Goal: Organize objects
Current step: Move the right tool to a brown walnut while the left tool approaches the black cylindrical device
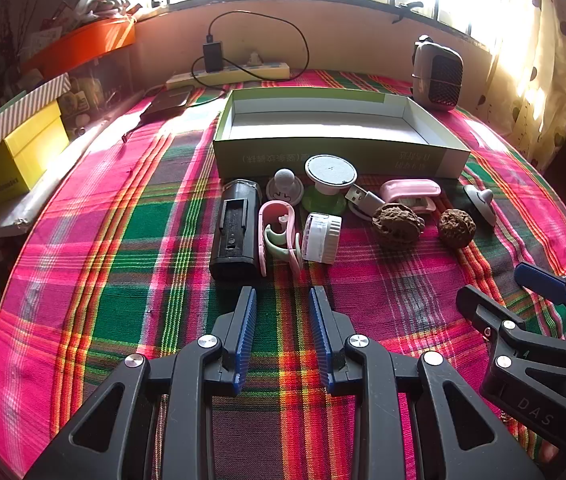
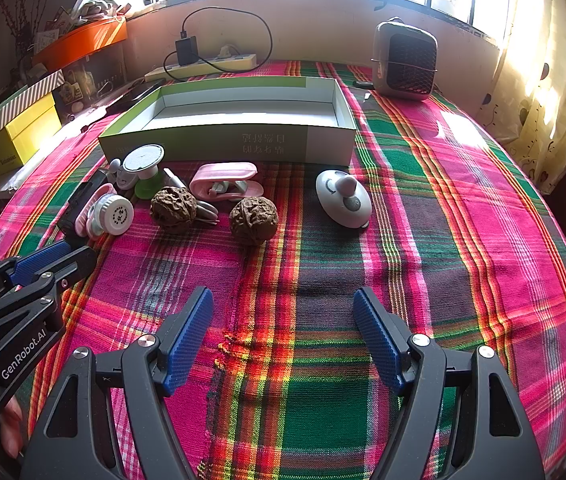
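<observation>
My left gripper (image 1: 283, 294) hovers over the plaid cloth, open, with nothing between its blue pads. Just beyond it lie a black battery case (image 1: 235, 228), a pink clip (image 1: 279, 236) and a white round jar (image 1: 321, 238). Two walnuts (image 2: 173, 204) (image 2: 253, 220) sit to the right of these, ahead of my right gripper (image 2: 283, 294), which is wide open and empty. A white oval gadget (image 2: 343, 198) lies farther right, and a pink case (image 2: 225, 178) and a round white stand (image 2: 143, 160) lie behind. An open green-and-white box (image 2: 223, 140) stands empty behind the row.
A small heater (image 2: 405, 60) stands at the back right, and a power strip (image 1: 227, 74) with a charger lies along the back wall. Yellow (image 1: 15, 160) and orange (image 1: 83, 44) boxes are stacked at the left. A curtain (image 2: 543, 100) hangs on the right.
</observation>
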Available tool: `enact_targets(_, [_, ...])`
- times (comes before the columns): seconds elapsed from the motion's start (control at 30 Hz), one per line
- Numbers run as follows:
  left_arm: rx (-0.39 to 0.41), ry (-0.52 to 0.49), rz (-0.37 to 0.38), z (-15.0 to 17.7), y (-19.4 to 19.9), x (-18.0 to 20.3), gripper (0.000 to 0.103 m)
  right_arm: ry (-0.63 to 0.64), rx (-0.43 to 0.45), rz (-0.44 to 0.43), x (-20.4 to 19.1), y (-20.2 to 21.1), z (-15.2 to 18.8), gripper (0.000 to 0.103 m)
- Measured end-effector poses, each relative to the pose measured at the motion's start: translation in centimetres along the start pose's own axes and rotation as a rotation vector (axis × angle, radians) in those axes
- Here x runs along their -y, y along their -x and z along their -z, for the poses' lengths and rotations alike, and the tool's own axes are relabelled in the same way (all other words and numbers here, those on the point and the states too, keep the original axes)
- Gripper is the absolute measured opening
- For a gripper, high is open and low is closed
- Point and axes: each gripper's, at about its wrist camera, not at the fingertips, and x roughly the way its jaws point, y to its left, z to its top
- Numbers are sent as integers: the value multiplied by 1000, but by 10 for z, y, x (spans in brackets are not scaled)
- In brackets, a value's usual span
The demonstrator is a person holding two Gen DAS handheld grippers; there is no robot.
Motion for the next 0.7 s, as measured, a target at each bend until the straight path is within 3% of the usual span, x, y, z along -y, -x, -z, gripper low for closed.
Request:
enact_targets(0.37, [0, -1, 0, 0, 0, 1, 25, 0, 0, -1, 1, 0, -1, 73])
enact_targets(0.7, [-9, -20, 59, -2, -3, -7, 25, 24, -12, -22, 2, -2, -7, 73])
